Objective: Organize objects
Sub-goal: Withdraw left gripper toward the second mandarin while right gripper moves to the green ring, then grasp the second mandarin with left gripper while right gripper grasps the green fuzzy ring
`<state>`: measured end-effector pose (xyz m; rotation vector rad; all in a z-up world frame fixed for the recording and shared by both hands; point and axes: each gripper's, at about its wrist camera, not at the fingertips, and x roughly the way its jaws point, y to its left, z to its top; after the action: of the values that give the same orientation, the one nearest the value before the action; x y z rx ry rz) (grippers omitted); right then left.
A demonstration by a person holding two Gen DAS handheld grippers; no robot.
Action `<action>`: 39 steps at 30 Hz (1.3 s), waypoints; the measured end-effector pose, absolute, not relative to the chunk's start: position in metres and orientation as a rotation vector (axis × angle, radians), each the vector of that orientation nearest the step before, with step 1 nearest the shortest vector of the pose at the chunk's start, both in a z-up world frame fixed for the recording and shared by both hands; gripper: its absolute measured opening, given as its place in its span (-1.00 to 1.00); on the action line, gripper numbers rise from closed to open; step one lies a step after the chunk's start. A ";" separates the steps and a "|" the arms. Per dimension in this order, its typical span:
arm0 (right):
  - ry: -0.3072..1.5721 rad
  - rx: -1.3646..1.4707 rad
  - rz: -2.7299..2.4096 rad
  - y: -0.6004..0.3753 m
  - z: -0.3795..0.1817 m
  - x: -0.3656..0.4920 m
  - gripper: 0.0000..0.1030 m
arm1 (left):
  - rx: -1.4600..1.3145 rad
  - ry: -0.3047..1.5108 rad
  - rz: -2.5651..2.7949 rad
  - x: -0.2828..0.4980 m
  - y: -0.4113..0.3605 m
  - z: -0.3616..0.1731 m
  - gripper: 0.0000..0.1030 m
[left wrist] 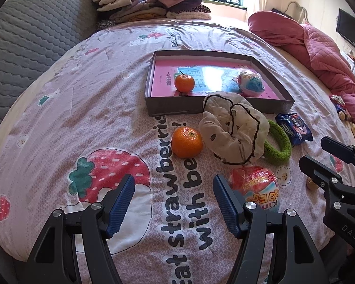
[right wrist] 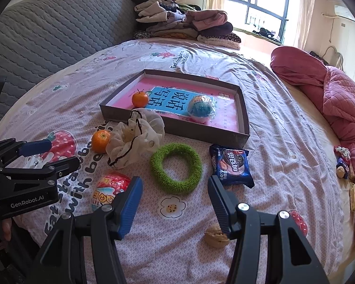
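A shallow grey box (left wrist: 215, 113) (right wrist: 177, 127) on the bed holds a mandarin (left wrist: 184, 83) (right wrist: 140, 99) and a blue surprise egg (left wrist: 251, 84) (right wrist: 201, 108). On the sheet in front lie a second mandarin (left wrist: 187, 142) (right wrist: 101, 141), a cream scrunchie (left wrist: 234, 130) (right wrist: 136, 137), a green hair ring (left wrist: 280, 143) (right wrist: 176, 168), a blue biscuit pack (left wrist: 294, 129) (right wrist: 232, 168), a red surprise egg (left wrist: 256, 188) (right wrist: 110, 189) and a walnut (right wrist: 216, 235). My left gripper (left wrist: 172, 204) (right wrist: 48, 155) is open and empty beside the red egg. My right gripper (right wrist: 175, 202) (left wrist: 319, 156) is open and empty before the green ring.
A pile of folded clothes (left wrist: 151, 2) (right wrist: 184, 26) sits at the far end of the bed. A pink quilt (left wrist: 319, 54) (right wrist: 331, 101) lies along the right side. A grey quilted headboard (left wrist: 30, 37) runs along the left.
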<state>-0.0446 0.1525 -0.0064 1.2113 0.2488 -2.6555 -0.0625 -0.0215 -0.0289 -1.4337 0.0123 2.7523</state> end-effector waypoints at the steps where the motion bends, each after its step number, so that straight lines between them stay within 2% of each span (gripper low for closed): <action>1: 0.248 1.217 -2.655 0.153 -0.008 -0.045 0.11 | -1.440 0.011 2.751 -0.063 -0.022 -0.030 0.36; 39: 0.270 1.297 -2.613 0.151 -0.038 -0.068 0.11 | -1.506 -0.027 2.687 -0.087 -0.024 -0.059 0.36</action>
<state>-0.0676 0.1507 -0.0385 1.2967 0.2704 -2.6133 -0.0873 -0.0244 -0.0589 -1.5065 -0.0266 2.6866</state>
